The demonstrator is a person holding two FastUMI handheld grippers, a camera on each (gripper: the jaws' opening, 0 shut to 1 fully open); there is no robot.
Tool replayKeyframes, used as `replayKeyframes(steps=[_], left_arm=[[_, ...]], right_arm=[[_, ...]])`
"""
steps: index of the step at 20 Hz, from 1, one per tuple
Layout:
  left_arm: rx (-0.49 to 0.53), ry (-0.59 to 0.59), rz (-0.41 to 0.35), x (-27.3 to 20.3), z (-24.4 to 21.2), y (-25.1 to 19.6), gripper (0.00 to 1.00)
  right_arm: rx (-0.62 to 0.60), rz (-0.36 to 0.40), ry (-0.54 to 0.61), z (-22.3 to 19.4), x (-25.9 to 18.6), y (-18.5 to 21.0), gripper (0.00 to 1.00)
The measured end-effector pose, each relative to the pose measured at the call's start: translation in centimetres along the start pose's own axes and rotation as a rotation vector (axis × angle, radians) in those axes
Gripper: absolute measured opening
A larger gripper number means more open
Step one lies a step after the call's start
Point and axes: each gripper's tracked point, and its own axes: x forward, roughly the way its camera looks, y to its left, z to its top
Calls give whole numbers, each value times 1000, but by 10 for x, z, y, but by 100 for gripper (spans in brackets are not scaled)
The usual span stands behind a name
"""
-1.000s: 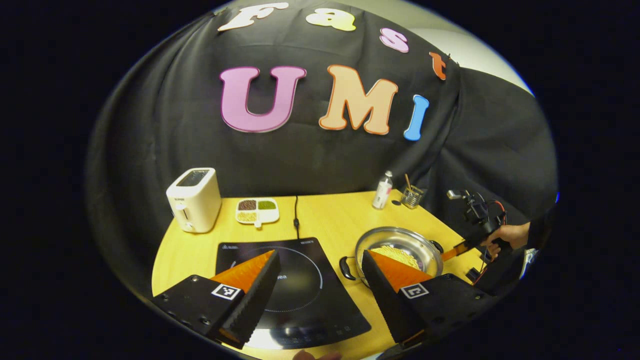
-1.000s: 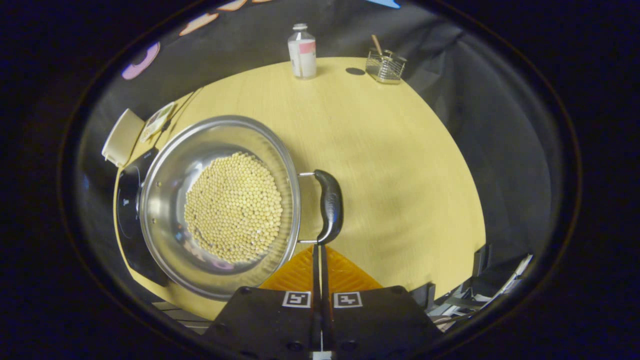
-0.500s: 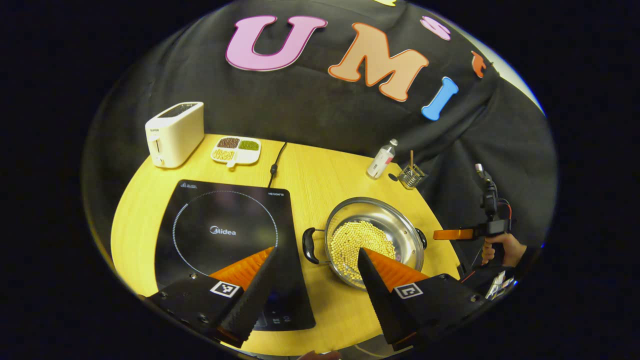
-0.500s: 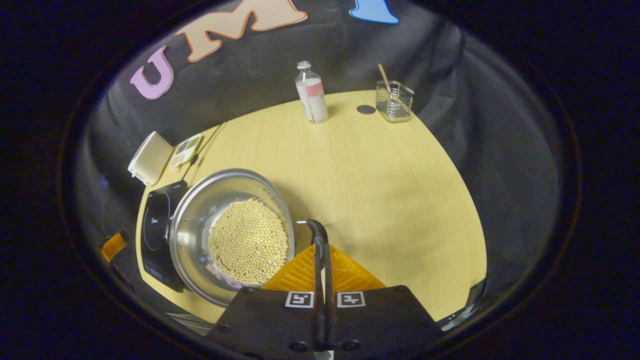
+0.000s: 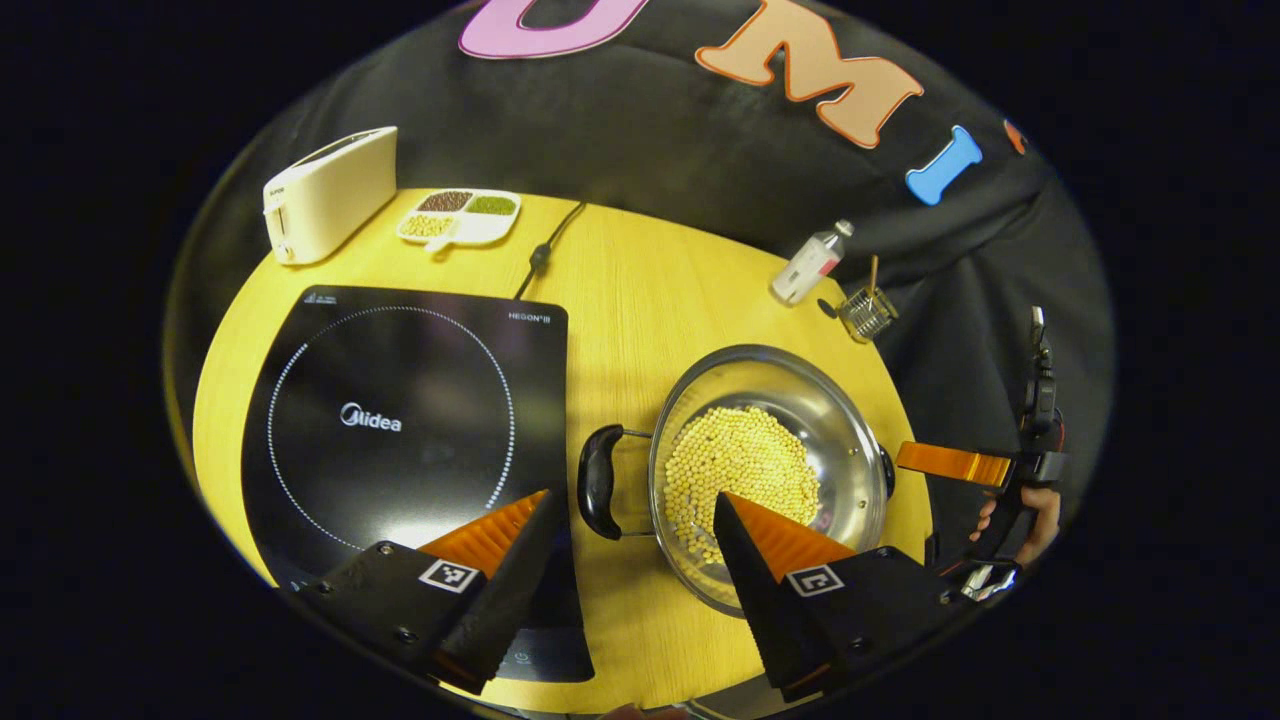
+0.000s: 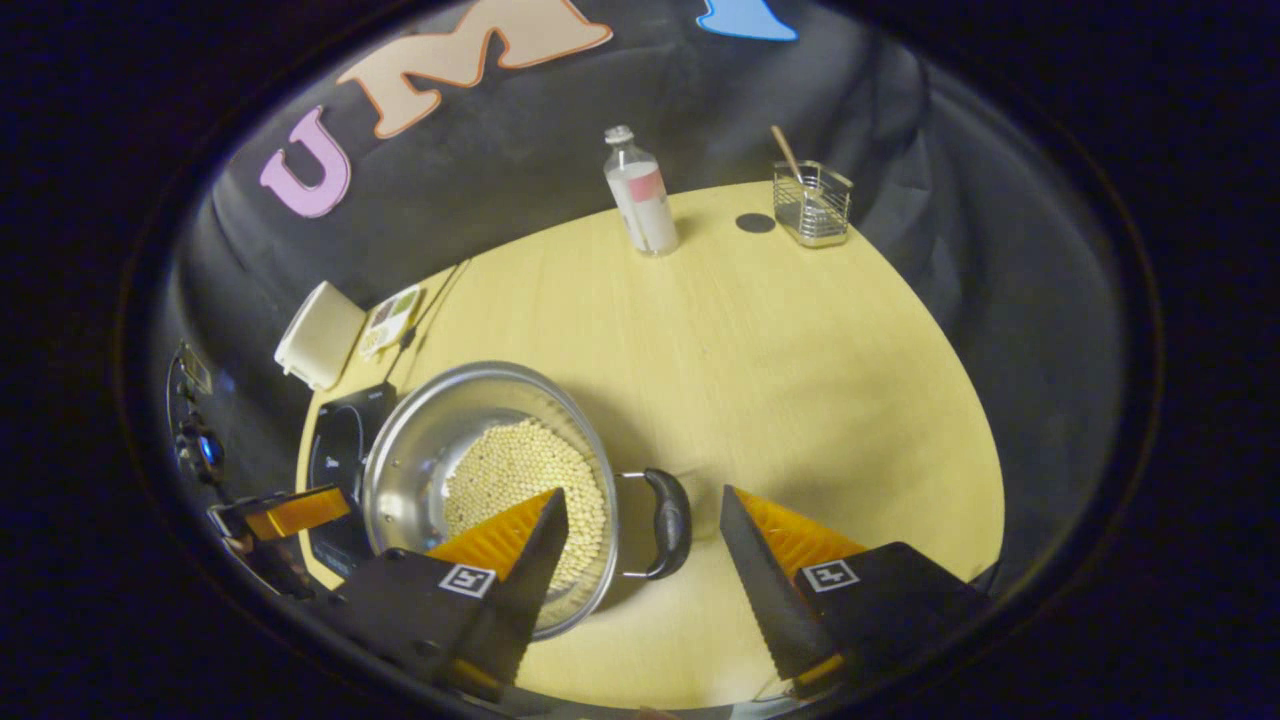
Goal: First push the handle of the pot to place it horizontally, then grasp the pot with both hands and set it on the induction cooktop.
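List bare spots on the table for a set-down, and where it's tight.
Free: the cooktop glass; the wide wood between pot and the bottle and wire basket; the wood right of the pot's handle. Tight: the far corner with toaster, divided dish and cord.

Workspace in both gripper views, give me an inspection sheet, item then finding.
Surface: yellow wooden table, bare across its right half.
Job's things: steel pot holding yellow beans, on the table beside the induction cooktop, not on it; both black side handles lie level, near handle, far handle.
Clutter: toaster, divided dish of grains, bottle, wire holder with a stick.
Grippers: left gripper open, in front of the far handle; right gripper open, near handle between its fingers, no contact.
Cables: black cord running from the cooktop to the back edge.
Surroundings: black cloth wall.
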Motion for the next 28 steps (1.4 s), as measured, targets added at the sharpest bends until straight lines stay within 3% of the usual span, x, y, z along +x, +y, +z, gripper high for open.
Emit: replayKeyframes(steps=[2,4,6,11,13,14,15,16,20,26,28], left_arm=[[10,19,20,10,-1,2,94],[11,33,24,22,-1,-1,92],[17,78,35,29,-7,1,91],[28,91,42,38,-3,1,83],[12,127,27,41,-9,-1,87],[16,140,37,46,-10,2,81],[18,152,45,50,-11,5,84],[19,148,46,54,-8,3,71],[95,190,67,64,-6,3,62],[251,247,79,79,0,8,65],[262,254,83,81,1,7,64]], right_arm=[[-41,-26,23,-8,6,-5,80],[-54,-29,47,-15,16,-5,80],[-52,-33,72,-22,26,-4,70],[-45,-21,117,-30,42,-3,70],[-37,-26,133,-34,46,-5,70],[-31,-24,141,-35,48,-5,70],[-30,-26,148,-36,51,-5,70],[-32,-32,153,-38,53,-7,70],[-34,-40,181,-45,64,-14,70],[-5,-17,210,-50,69,-14,62],[44,-5,221,-49,67,-14,64]])
